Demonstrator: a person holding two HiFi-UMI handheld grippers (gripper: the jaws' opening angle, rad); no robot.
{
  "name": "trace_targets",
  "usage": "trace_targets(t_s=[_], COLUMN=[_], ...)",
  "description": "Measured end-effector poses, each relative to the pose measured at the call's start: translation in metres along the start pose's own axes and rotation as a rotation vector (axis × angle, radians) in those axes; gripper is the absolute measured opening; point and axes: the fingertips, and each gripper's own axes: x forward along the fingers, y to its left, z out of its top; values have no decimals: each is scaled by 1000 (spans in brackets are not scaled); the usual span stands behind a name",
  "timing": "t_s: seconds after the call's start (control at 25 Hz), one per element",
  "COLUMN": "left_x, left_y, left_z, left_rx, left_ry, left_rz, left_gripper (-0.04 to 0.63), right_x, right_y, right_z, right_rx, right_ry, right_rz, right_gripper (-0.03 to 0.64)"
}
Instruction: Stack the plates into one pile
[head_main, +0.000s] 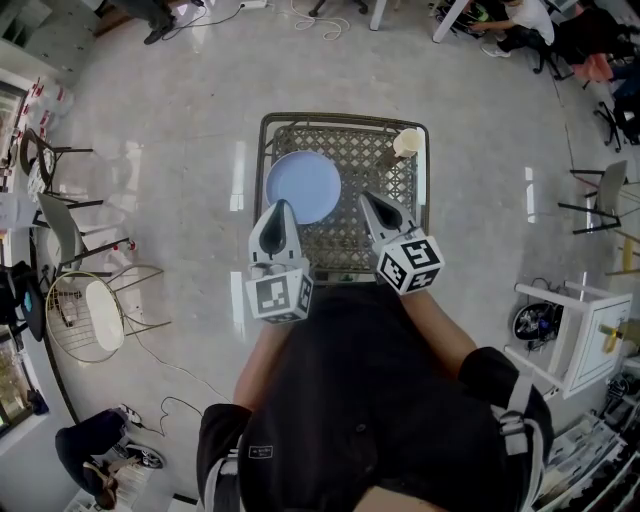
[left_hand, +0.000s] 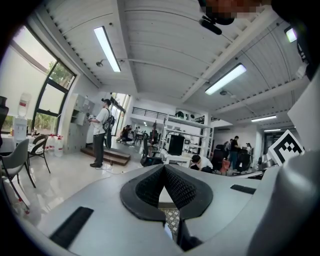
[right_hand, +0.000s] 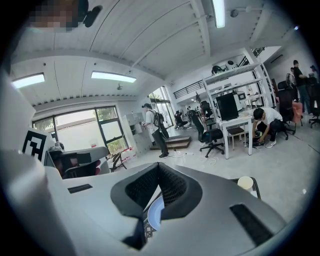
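Spreading under everything, the polished grey floor (head_main: 180, 180) takes up most of the head view. The person stands on it, close against the near edge of a small metal lattice counter (head_main: 345, 121).

A pale blue plate (head_main: 303, 186) lies flat and face up on the counter's left half. From above I cannot tell whether it is a single plate or several nested together. No other plate shows anywhere on the lattice.

Both tools hover over the near edge, pointing away from the person and nearly level. The left claw (head_main: 282, 205) sits just at the plate's near rim. Its own view shows the ribbed pads pressed together at the tip with nothing between them. The right claw (head_main: 364, 197) is beside the plate's right edge, pads likewise together and empty, with the blue rim showing through the gap below them.

Held low, closed and clear of the plate, they look parked rather than reaching. The stacking seems either finished or not yet begun.

A cream cup (head_main: 407, 142) stands in the far right corner, well apart from the plate and probably no part of the pile.
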Motion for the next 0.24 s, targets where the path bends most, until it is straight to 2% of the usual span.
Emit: trace_targets(t_s=[0.24], left_x=[5], left_y=[3], left_z=[-1], left_rx=[-4], left_ry=[0], left_rz=[1], left_gripper=[16], right_x=[5], right_y=[-2], right_z=[1], right_rx=[-2], right_ry=[-1], right_rz=[3], right_gripper=[9])
